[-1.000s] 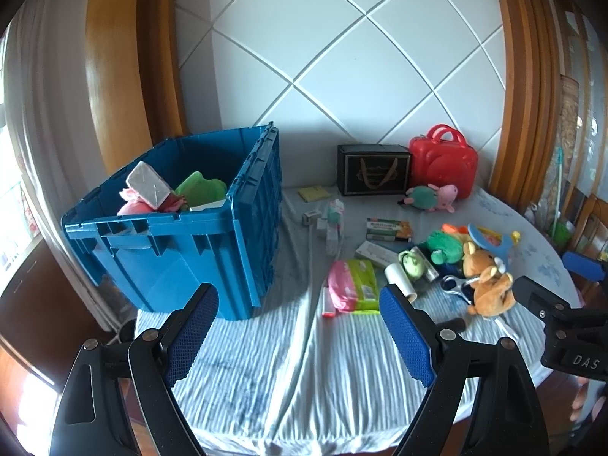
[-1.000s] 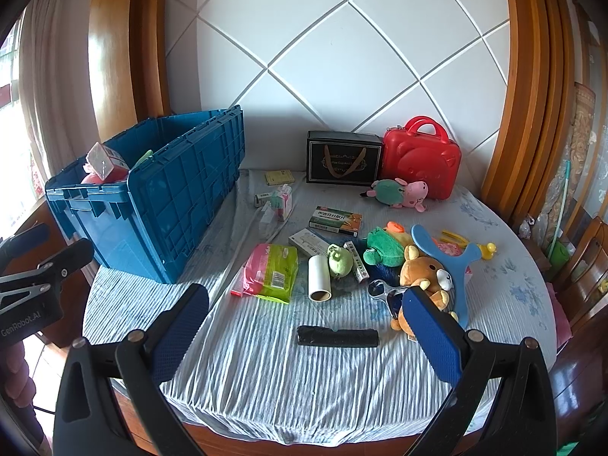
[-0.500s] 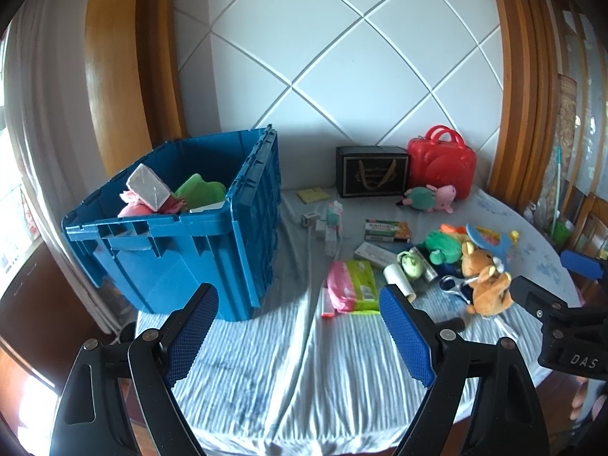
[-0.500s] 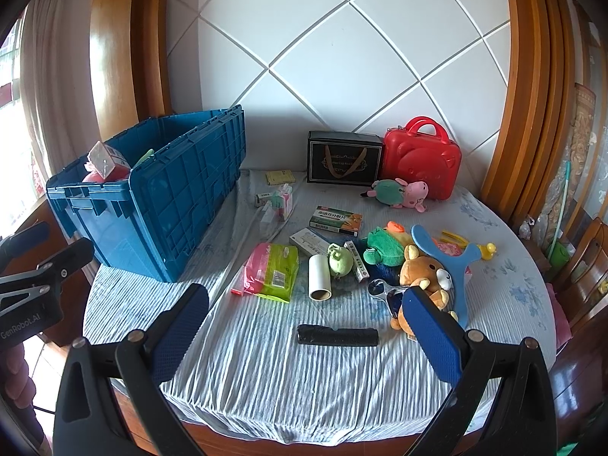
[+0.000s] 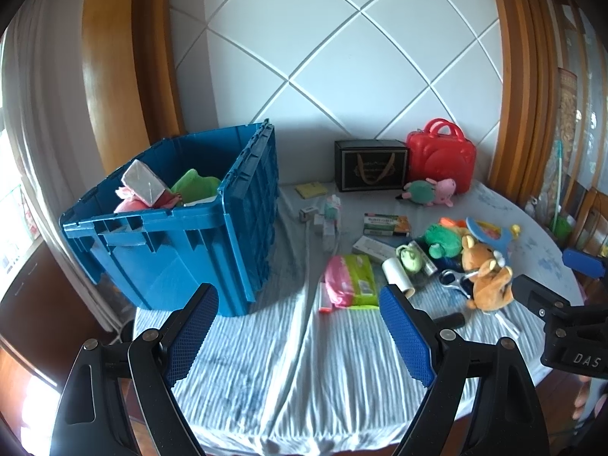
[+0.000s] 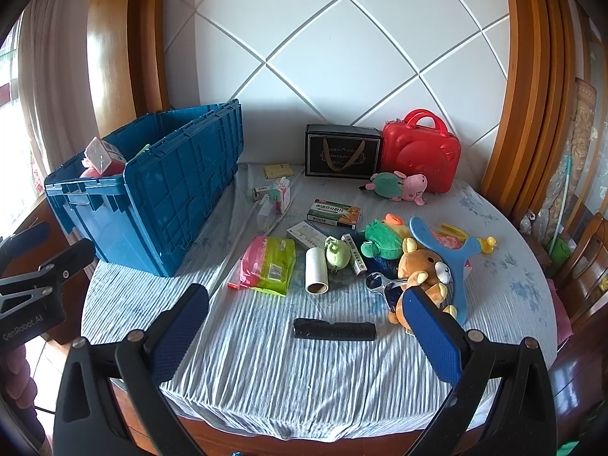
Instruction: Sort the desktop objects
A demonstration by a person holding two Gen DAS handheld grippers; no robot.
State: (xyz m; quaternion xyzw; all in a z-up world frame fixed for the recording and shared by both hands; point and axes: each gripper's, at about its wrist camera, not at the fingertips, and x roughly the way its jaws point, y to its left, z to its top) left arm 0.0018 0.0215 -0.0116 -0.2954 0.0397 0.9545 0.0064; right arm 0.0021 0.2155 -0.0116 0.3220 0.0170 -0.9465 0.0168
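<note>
A blue crate (image 5: 182, 235) (image 6: 152, 197) stands on the left of the table with a white box and plush items inside. Loose items lie to its right: a pink-green wipes pack (image 5: 349, 281) (image 6: 269, 264), a white roll (image 6: 316, 269), a brown bear plush (image 6: 421, 281) (image 5: 488, 281), a green plush (image 6: 383, 239), a pig plush (image 6: 399, 186) and a black bar (image 6: 334, 330). My left gripper (image 5: 300, 332) hovers open over the near edge, holding nothing. My right gripper (image 6: 309, 336) is open too, above the black bar.
A black gift box (image 6: 342, 155) and a red case (image 6: 420, 155) stand against the back wall. Medicine boxes (image 6: 334, 212) and a blue slingshot-shaped toy (image 6: 448, 262) lie mid-table. Wooden chairs (image 6: 585, 266) stand at the right. The striped cloth (image 6: 266, 361) hangs over the near edge.
The left wrist view has risen slightly; the scene sits a little lower in it. Nothing on the table has moved and both grippers stay open.
</note>
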